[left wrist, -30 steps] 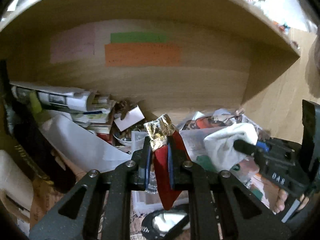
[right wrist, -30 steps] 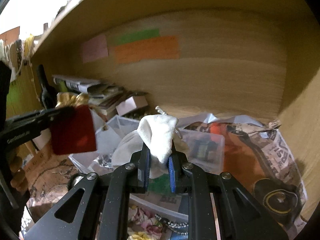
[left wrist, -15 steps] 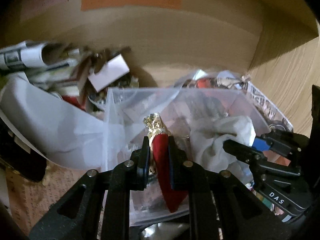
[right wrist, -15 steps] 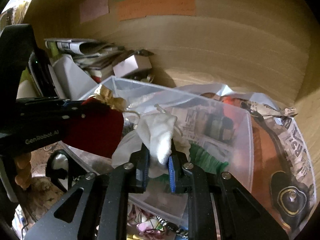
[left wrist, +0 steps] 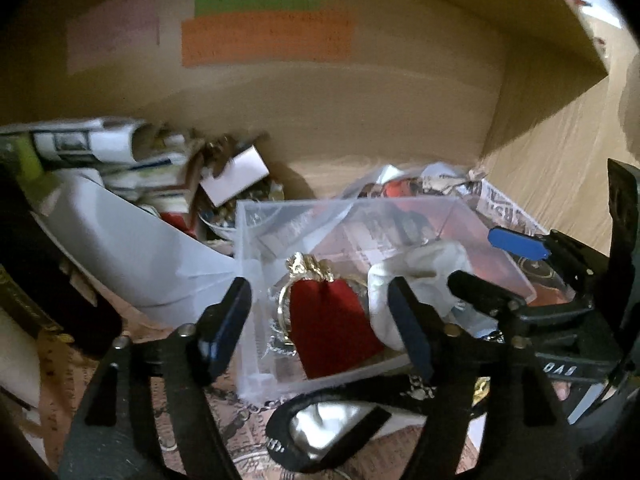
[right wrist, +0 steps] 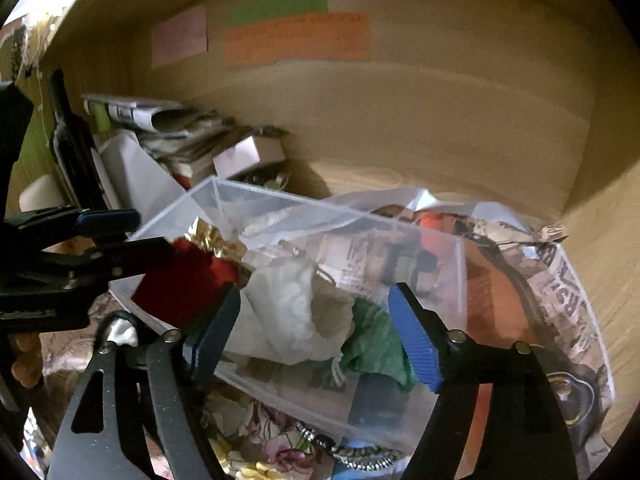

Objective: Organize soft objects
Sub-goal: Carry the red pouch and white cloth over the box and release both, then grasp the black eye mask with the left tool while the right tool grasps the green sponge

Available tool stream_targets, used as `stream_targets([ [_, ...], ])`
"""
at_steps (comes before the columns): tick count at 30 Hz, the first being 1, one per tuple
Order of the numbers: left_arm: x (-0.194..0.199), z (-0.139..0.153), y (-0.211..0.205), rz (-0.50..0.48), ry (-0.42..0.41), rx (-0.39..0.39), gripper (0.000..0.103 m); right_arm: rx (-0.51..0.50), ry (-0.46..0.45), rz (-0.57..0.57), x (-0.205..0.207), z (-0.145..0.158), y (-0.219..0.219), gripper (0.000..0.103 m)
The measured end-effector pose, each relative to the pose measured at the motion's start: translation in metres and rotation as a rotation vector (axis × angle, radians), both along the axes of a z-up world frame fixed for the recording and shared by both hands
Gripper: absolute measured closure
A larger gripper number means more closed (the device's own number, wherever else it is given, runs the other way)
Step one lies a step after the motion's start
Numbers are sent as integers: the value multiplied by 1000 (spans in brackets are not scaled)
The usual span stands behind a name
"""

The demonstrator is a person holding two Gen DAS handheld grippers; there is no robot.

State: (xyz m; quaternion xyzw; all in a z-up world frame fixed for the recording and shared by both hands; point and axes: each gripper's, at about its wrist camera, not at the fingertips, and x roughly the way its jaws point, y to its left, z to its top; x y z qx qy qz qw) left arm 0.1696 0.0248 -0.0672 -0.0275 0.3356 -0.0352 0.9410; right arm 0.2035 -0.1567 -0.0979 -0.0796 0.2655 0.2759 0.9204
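A red velvet pouch with a gold top (left wrist: 328,320) lies inside a clear plastic box (left wrist: 400,208) on the shelf. A white cloth pouch (left wrist: 416,276) lies next to it in the box, beside a green cloth (right wrist: 372,340). My left gripper (left wrist: 320,320) is open, its jaws standing wide on either side of the red pouch. My right gripper (right wrist: 312,328) is open above the white pouch (right wrist: 288,312). The red pouch (right wrist: 188,284) and the box (right wrist: 320,216) also show in the right wrist view.
Rolled newspapers (left wrist: 88,144), a small white card box (left wrist: 236,174) and a white sheet (left wrist: 132,256) crowd the shelf's left. Newspaper (right wrist: 560,300) lines the shelf at right. The wooden back wall carries an orange label (left wrist: 264,40). A floral cloth and beads (right wrist: 304,448) lie below the box.
Both grippers lowered their pouches into the clear box and opened. The red pouch and the white pouch now lie loose inside it.
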Motion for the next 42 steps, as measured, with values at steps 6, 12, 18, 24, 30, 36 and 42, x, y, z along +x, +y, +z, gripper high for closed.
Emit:
stream_targets([
  [6, -26, 9, 4, 4, -42, 9, 10, 38, -59, -12, -24, 16, -22, 18],
  [12, -45, -2, 8, -4, -23, 3, 6, 54, -66, -28, -45, 13, -40, 6],
  [18, -57, -28, 11, -12, 45, -11, 6, 24, -13, -36, -60, -10, -50, 5],
  [24, -63, -58, 10, -18, 123, 0, 6, -11, 86, -41, -65, -43, -55, 5],
  [30, -61, -82, 6, -17, 177, -10, 6, 0, 177, -50, -66, -65, -59, 5],
  [36, -55, -87, 0, -3, 147, -3, 16, 27, 204, -40, -66, -70, -61, 20],
  [42, -55, -85, -5, -15, 118, 17, 55, 42, 194, -41, -68, -70, -64, 42],
])
